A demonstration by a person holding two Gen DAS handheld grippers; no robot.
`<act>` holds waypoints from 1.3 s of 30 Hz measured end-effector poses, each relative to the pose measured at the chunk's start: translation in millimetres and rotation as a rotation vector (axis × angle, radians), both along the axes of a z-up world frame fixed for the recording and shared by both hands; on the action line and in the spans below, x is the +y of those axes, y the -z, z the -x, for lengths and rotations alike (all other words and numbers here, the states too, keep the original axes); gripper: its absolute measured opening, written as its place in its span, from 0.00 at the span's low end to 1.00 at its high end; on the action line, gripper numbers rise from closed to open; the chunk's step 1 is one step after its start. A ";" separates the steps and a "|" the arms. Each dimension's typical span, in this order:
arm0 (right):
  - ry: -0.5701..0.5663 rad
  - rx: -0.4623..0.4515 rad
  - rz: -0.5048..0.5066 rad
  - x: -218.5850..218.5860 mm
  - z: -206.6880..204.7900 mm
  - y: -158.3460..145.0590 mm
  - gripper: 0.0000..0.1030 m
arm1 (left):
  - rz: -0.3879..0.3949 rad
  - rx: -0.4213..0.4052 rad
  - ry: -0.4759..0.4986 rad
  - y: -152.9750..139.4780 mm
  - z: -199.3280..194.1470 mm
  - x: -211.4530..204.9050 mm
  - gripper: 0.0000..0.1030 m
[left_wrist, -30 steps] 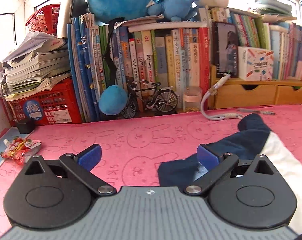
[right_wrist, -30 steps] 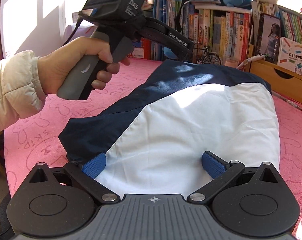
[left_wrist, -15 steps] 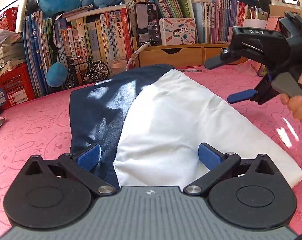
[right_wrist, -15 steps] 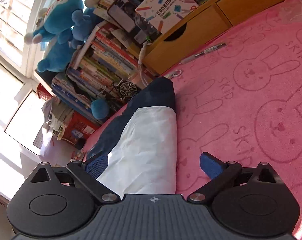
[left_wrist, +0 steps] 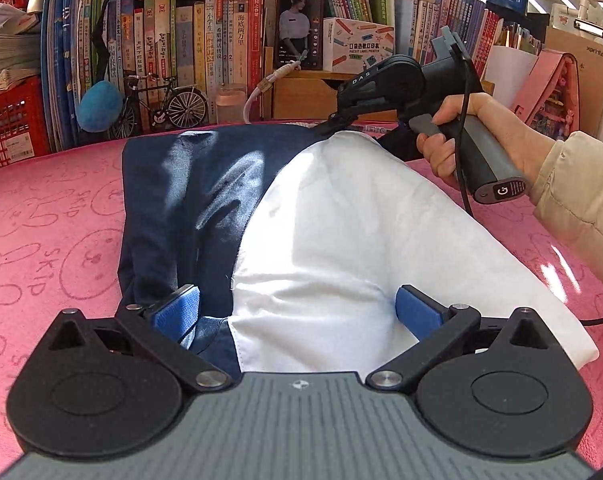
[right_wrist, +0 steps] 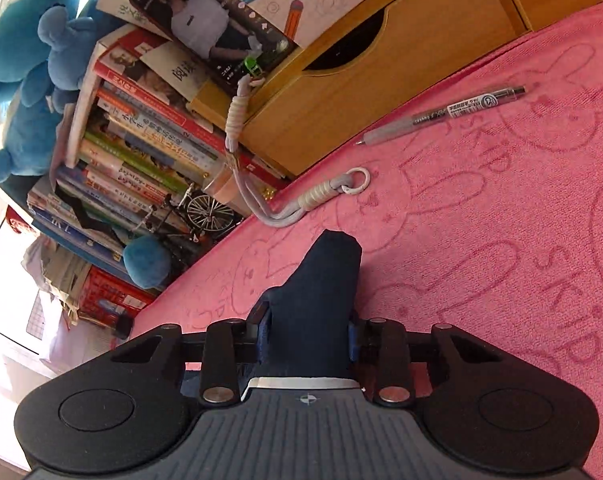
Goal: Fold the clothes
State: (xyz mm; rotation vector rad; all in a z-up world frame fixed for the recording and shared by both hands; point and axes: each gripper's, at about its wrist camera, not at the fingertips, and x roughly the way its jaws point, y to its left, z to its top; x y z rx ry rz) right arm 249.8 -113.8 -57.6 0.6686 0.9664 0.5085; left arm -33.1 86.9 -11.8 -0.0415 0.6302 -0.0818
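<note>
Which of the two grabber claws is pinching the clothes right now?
The right gripper: its blue pads are squeezed shut on the garment at its dark navy corner. The left gripper is wide open over the near edge.

Garment (left_wrist: 341,240): smooth thin cloth, navy part faintly sheeny; mat (left_wrist: 53,240): pink terry, rough; gripper pads (left_wrist: 177,312): blue felt-like; drawer box (right_wrist: 401,60): matt wood; pen (right_wrist: 445,114): glossy plastic

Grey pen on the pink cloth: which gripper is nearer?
Right. The right gripper, shut on the garment's far navy corner, sits just short of the pen. The left gripper is open at the garment's near edge, farther away.
</note>
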 end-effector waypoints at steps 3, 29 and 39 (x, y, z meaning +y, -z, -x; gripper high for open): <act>0.037 0.016 -0.022 -3.5 -15.6 7.1 0.14 | 0.008 0.001 0.001 1.5 0.5 0.9 1.00; -0.325 -0.614 0.632 -22.6 336.1 -68.6 1.00 | -0.091 0.000 -0.053 -16.1 44.2 -9.4 1.00; -0.287 -0.570 0.611 -30.5 340.8 -52.6 1.00 | 0.009 0.083 -0.204 1.5 77.4 48.5 1.00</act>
